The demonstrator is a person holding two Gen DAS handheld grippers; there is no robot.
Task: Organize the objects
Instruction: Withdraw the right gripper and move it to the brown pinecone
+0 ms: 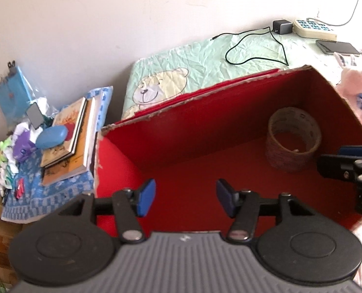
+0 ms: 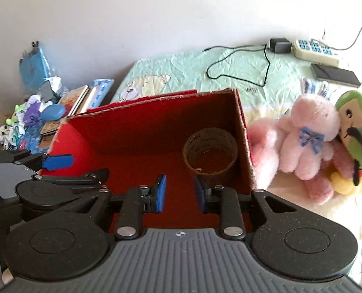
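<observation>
While both tongs hang empty above the red box (image 1: 229, 127), the left tongs (image 1: 185, 200) stand wide apart and the right tongs (image 2: 180, 193) narrowly apart. The tape roll (image 2: 210, 150) sits ahead in the box's far right corner, hollow axis seemingly upright, nearer the right tongs.

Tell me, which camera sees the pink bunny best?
The right wrist view. There the whole pink bunny sits beside the red box, blue bow showing. The left wrist view catches only a slice of it at the right edge.
</observation>
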